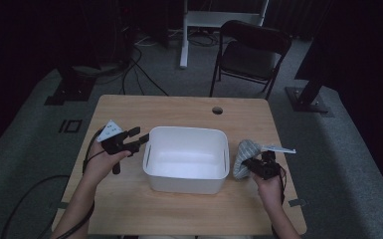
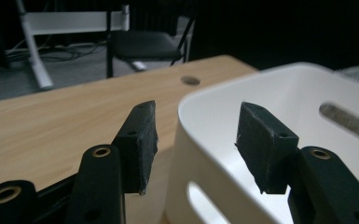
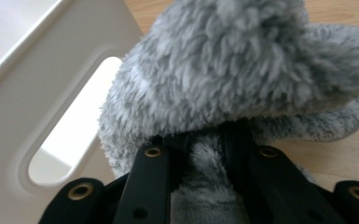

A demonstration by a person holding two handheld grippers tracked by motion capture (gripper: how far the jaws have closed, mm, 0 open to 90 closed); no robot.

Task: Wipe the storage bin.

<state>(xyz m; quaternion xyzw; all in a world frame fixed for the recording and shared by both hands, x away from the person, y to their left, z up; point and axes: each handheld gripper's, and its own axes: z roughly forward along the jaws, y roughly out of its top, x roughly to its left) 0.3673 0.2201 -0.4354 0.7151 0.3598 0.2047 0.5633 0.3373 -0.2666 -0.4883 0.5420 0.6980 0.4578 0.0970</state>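
At the centre of the high view, a white bin (image 1: 186, 159) sits on the table (image 1: 129, 107). Right of it, the right gripper (image 1: 252, 164) has its fingers (image 3: 151, 182) clamped on a fluffy grey cloth (image 1: 244, 155) beside the bin's wall. At the bin's left rim, the left gripper (image 1: 138, 138) stands half open, holding nothing.

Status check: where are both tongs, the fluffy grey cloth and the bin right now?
Left tongs open, empty, at white bin's left rim. Right tongs shut on grey fluffy cloth, right of bin, on table. Path over the bin's right rim looks clear.
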